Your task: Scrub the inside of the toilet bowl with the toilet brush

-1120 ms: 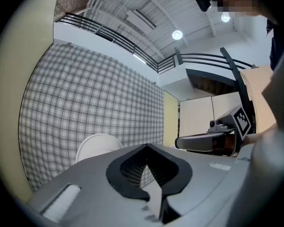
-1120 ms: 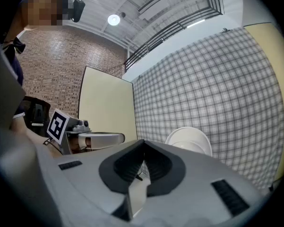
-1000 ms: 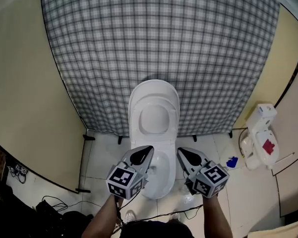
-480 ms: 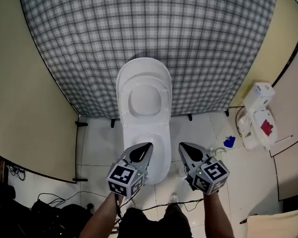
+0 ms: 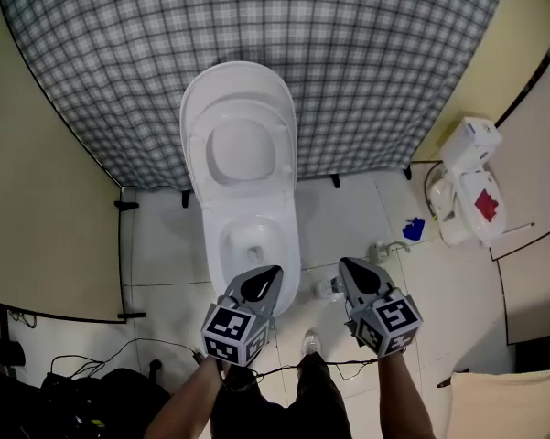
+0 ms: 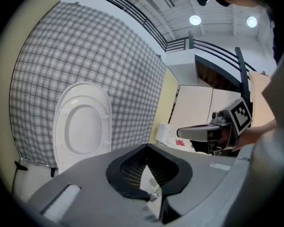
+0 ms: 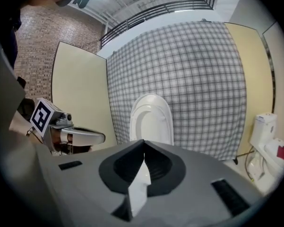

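Toilet bowl [image 5: 253, 241] is right in front of me, lid [image 5: 241, 144] up against the checked curtain [image 5: 366, 62]. Both tongs are pinched together with nothing in them. My left gripper [image 5: 273, 271] is at the bowl's near rim, and the right gripper [image 5: 346, 265] is over open floor tiles [image 5: 348, 218]. A white unit [image 5: 467, 190] and a small blue thing [image 5: 413, 229] sit off to the right, and there's a cable [image 5: 284, 370] by my feet.

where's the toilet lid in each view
Head view: lid upper centre-left, standing open.
Left gripper view: left of centre.
Right gripper view: centre, slightly above the middle.
Shared landmark: the checked curtain directly behind the lid.
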Motion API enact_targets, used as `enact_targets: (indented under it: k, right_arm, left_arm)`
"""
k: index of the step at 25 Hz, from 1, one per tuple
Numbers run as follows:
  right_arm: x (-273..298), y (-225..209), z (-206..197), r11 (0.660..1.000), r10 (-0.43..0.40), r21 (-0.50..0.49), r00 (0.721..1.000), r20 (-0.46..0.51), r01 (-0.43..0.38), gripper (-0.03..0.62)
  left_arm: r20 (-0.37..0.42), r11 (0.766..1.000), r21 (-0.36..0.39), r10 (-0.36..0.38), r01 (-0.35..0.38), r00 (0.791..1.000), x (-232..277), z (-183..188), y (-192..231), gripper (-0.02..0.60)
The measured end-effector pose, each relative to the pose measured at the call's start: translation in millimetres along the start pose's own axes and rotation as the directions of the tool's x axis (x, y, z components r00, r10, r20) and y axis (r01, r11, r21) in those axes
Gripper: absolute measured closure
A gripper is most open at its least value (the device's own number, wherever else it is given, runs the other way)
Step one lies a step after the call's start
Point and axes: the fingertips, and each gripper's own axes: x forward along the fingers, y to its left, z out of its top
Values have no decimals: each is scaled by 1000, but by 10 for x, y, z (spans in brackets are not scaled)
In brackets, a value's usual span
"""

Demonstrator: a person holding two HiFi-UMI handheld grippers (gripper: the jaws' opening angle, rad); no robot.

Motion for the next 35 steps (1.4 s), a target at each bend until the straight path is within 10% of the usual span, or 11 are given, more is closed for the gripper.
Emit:
enact_targets:
  k: [23,35]
  right_arm:
    - [165,-1024,-2655,958,-230,104,931,-284,268,553]
    - [634,-1558,-3982,940,-238,107,849,-472,323,376]
  left_arm:
    - [-169,994,-85,-86,72,982,995,-1985,-132,572]
    - [-195,996,-64,-81,70,977,1281,-2557,57,572]
